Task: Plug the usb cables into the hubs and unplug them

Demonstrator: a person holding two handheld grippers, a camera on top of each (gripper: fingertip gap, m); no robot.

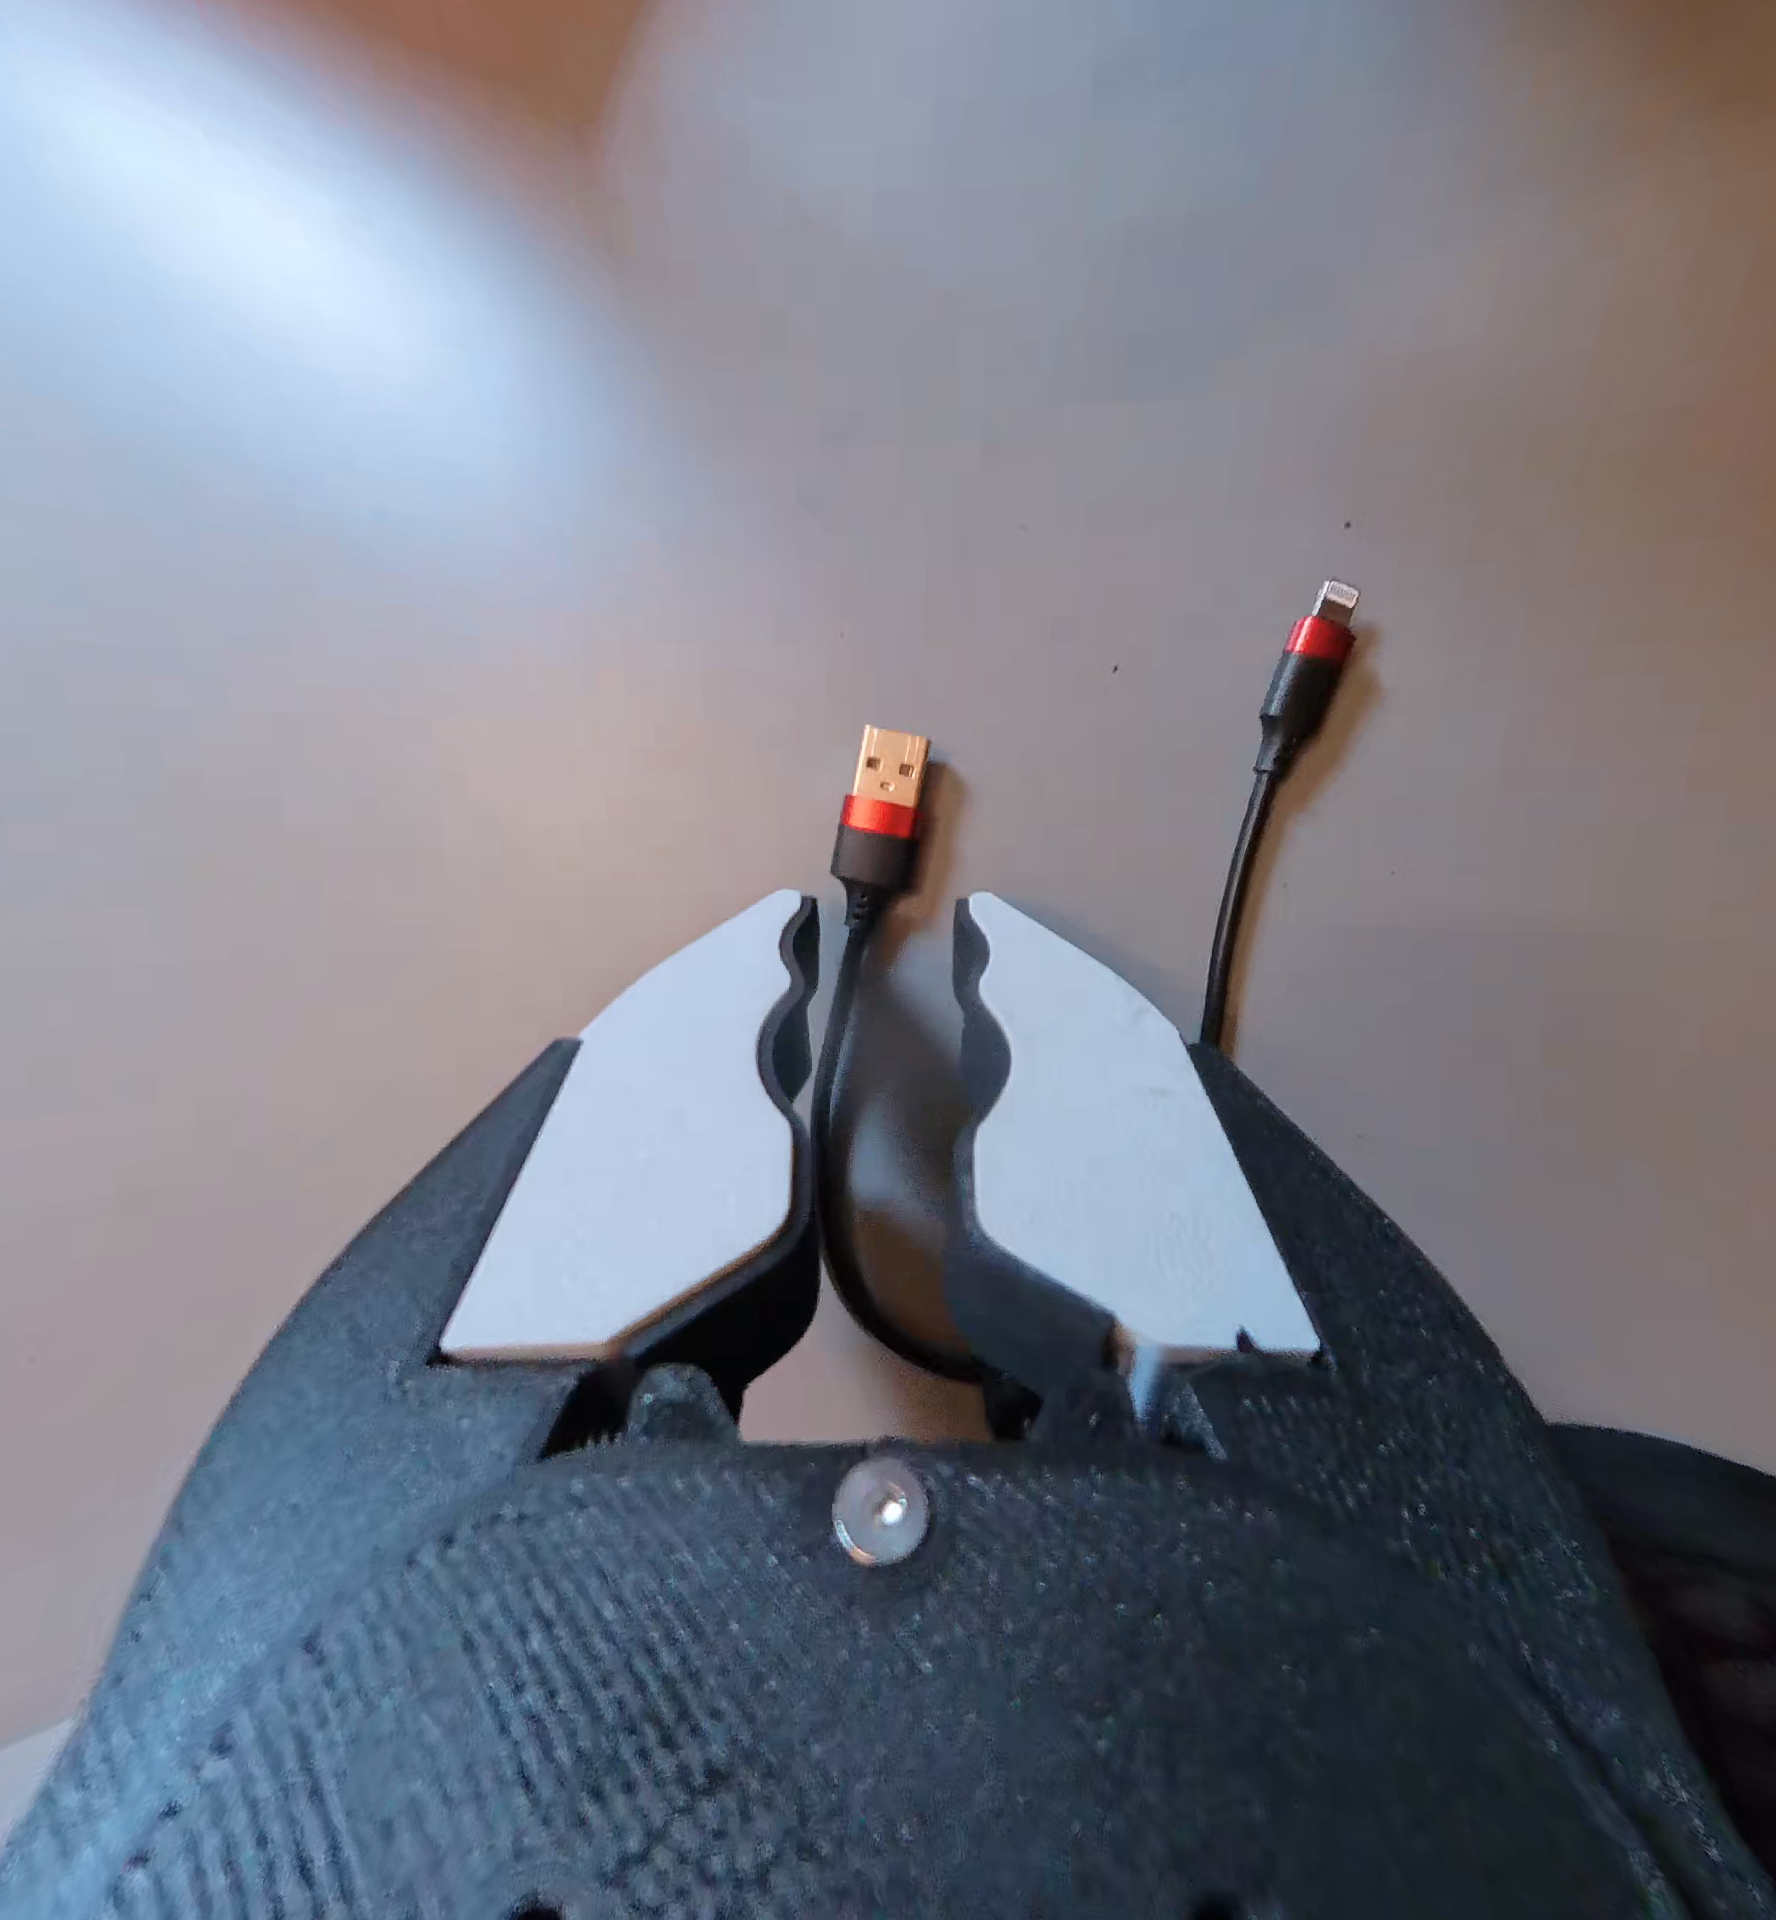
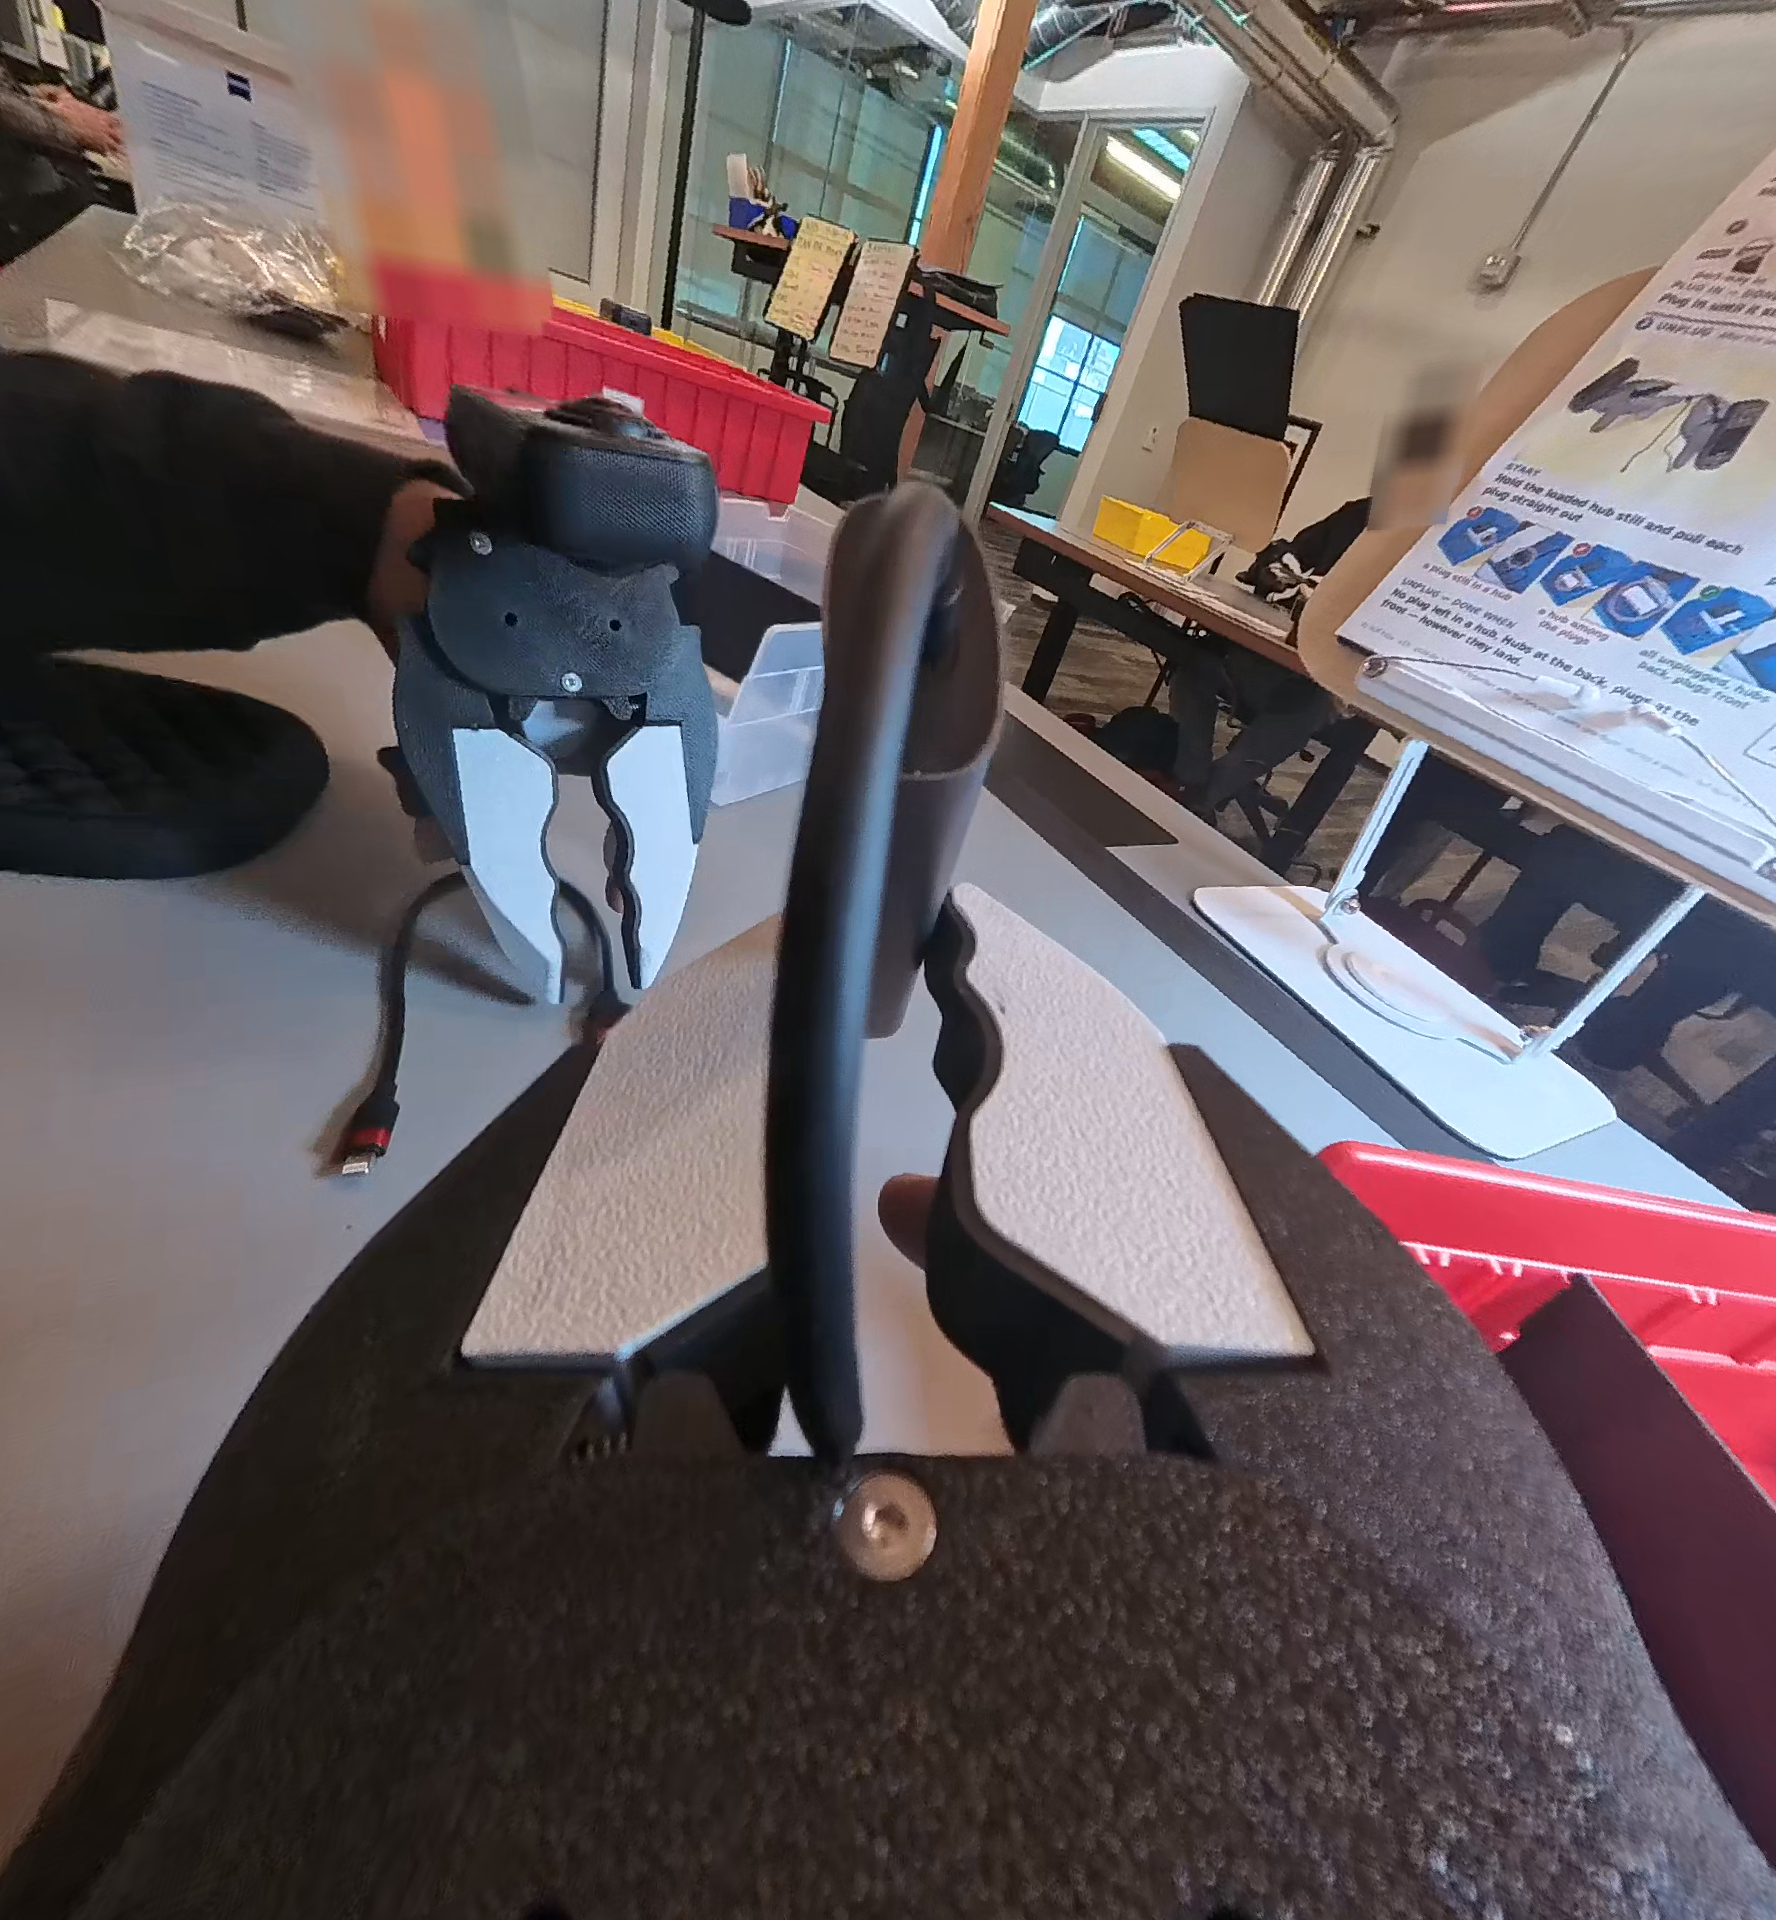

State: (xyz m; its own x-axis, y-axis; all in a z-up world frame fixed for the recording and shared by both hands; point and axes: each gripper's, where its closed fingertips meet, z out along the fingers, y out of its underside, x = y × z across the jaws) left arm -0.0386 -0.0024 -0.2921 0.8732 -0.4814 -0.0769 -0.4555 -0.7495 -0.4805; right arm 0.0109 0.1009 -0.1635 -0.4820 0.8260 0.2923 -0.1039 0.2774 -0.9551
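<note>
A black cable lies on the grey table (image 1: 344, 831). Its gold USB plug with a red collar (image 1: 889, 790) points away, just past my left gripper's tips. My left gripper (image 1: 884, 904) is open and straddles the cable (image 1: 832, 1039), low over the table. The cable's small plug (image 1: 1320, 644) lies to the right. In the right wrist view the left gripper (image 2: 598, 977) points down over the cable, with the small plug (image 2: 370, 1138) lying nearby. My right gripper (image 2: 863, 935) is shut on a dark hub (image 2: 951, 727), held upright above the table. The hub's thick black lead (image 2: 822, 987) loops over it and back between the fingers.
A red bin (image 2: 1590, 1278) sits close at the right. A white stand with an instruction sheet (image 2: 1632, 540) stands at the right. A clear plastic box (image 2: 775, 707) and another red bin (image 2: 655, 384) are behind the left gripper. A dark keyboard (image 2: 84, 758) lies at the left under a sleeve. My right fingertips sit around 15 cm from my left ones. The dark keyboard (image 2: 84, 758) lies some 15 cm from my left tips, 30 cm from my right tips.
</note>
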